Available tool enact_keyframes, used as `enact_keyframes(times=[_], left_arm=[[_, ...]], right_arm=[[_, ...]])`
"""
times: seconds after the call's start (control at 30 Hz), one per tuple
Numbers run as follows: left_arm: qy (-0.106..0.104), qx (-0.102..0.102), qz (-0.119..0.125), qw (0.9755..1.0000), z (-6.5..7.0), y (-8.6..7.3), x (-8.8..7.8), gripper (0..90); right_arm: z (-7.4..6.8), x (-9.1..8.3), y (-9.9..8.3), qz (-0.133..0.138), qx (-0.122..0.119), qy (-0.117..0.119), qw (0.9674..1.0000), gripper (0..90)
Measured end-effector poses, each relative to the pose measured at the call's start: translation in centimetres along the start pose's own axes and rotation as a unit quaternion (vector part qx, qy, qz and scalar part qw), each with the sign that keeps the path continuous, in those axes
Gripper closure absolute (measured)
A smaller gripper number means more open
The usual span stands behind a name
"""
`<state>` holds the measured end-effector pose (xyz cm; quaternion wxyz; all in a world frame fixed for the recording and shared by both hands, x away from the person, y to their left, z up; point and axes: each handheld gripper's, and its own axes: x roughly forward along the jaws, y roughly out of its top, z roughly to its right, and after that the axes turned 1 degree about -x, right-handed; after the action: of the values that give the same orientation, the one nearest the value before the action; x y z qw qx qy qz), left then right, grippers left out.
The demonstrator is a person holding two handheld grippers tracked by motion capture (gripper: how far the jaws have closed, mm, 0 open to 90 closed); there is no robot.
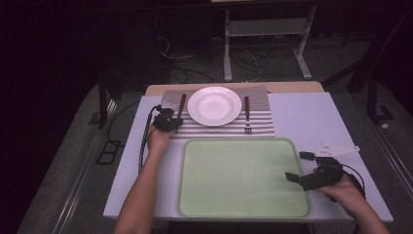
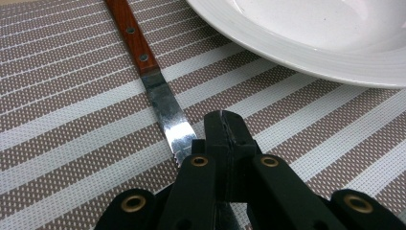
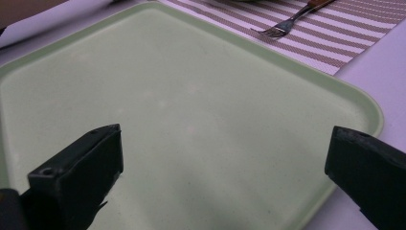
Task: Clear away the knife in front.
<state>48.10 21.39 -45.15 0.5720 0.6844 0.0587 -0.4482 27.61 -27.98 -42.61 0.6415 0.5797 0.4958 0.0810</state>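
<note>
while my left gripper (image 1: pixel 168 123) sits at the upper left of the high view on the striped placemat (image 1: pixel 260 126), its jaws are pressed together with nothing between them, tips just beside the knife (image 2: pixel 160 98) blade. knife lies left of the white plate (image 1: pixel 214 106), fork (image 1: pixel 247 116) on the plate's right. my right gripper (image 1: pixel 303 168) is at lower right, jaws spread wide and empty over the green tray (image 1: pixel 234 178) edge.
</note>
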Motion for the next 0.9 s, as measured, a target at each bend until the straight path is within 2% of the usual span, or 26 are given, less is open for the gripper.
enact_keyframes(times=[0.6,0.9], left_arm=[[0.015,-0.013,0.002,0.9998,-1.0,-0.5,-0.6,89.6],[0.023,-0.023,0.005,0.9995,-1.9,-0.9,-1.1,89.5]], right_arm=[[-0.1,0.0,0.0,-0.001,-0.001,0.0,1.0,0.0],[-0.1,0.0,0.0,-0.001,-0.002,0.0,1.0,0.0]])
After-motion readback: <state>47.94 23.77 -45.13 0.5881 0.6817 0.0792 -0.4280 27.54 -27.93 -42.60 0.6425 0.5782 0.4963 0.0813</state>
